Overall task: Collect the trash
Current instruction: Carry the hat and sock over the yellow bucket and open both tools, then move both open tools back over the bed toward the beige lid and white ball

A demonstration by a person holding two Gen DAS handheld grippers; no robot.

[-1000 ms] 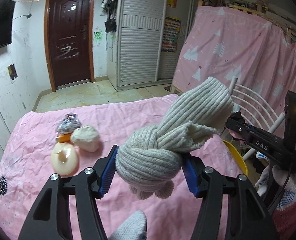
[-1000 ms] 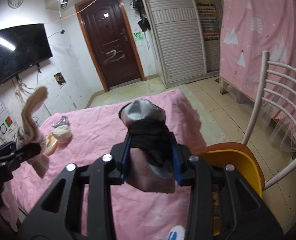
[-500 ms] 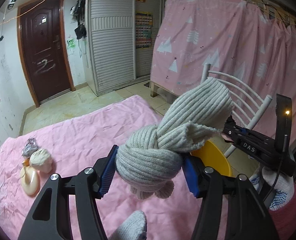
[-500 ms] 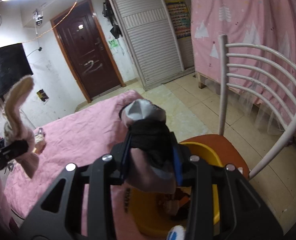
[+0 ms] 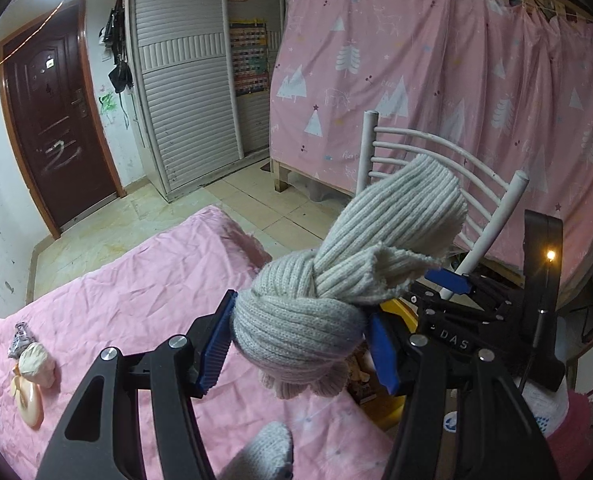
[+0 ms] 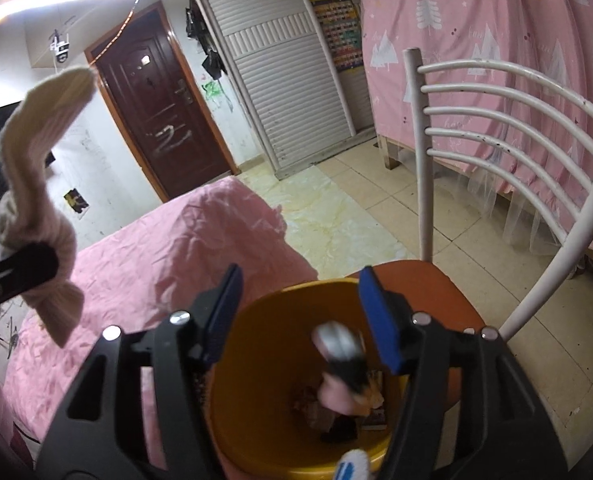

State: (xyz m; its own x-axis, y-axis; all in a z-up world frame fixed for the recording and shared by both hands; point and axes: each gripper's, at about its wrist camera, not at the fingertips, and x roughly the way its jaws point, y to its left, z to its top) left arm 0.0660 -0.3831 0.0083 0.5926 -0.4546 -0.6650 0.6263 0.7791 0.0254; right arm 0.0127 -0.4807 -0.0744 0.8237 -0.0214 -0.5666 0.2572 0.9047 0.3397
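Left claw point(image 5: 300, 344) clamped on knotted grey sock point(image 5: 336, 292), cuff end slanting up and right, just left of yellow bin point(image 6: 296, 380) on chair seat. Right claw point(image 6: 300, 316) directly over bin, jaws opening, nothing between; pink-and-black bundle point(image 6: 342, 376) below, blurred, inside bin mouth.

Left tool point(image 5: 298, 338) angled downward, blue pads clamped on a knotted knit bundle point(image 5: 308, 312), right tool point(image 6: 300, 314) tilted down, jaws opening, pads clear, nothing gripped, lower centre of frame
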